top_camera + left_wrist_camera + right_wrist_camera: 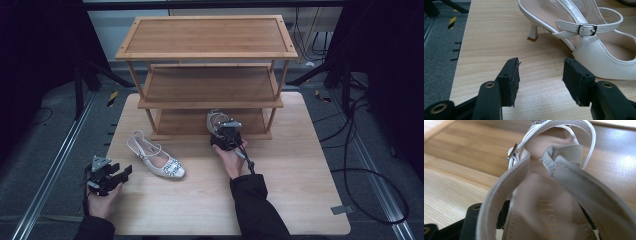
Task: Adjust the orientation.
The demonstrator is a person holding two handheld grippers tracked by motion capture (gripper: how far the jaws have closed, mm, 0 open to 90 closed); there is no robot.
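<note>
The right claw [226,135] held a white heeled shoe [216,120] by its heel end, jaws set around the back of it, though I could not tell if the pads pressed. That shoe pointed straight ahead of the claw, toe toward the bottom shelf of the wooden rack [207,102], its long axis running into the opening. The left claw [541,77] stood half-open and empty, with the second shoe [584,37] just ahead and to its right on the table [300,200].
</note>
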